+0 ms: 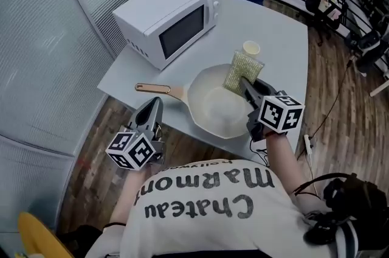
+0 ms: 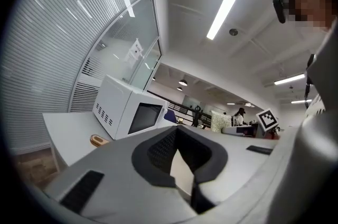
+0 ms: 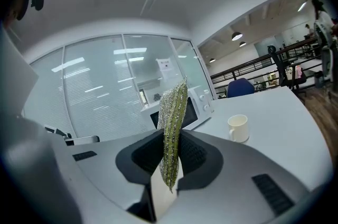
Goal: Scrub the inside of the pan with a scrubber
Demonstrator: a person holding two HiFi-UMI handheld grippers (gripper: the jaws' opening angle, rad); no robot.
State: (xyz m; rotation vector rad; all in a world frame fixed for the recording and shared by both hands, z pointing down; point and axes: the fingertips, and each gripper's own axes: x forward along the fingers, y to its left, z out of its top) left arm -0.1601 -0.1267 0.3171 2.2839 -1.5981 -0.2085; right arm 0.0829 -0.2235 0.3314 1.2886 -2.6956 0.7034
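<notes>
Pan (image 1: pixel 216 108), cream-coloured, wooden handle pointing left, lies flat with the grey table (image 1: pixel 276 38) under it; microwave (image 1: pixel 170 19) beyond the pan's handle, cup (image 1: pixel 251 48) just past its far rim. Right gripper (image 1: pixel 248 87) over the pan's far-right rim, jaws clamped on the green-yellow scrubber (image 3: pixel 171 128), which stands on edge between them. Left gripper (image 1: pixel 153 106) on the near side of the pan's handle, apart from it, jaws pressed together on nothing.

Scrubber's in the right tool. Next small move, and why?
Probably lower the right tool and lay the scrubber flat on the inner floor of the pan. The tool is shut on the scrubber, which stands on edge over the pan's far rim, its face not on the floor yet.
</notes>
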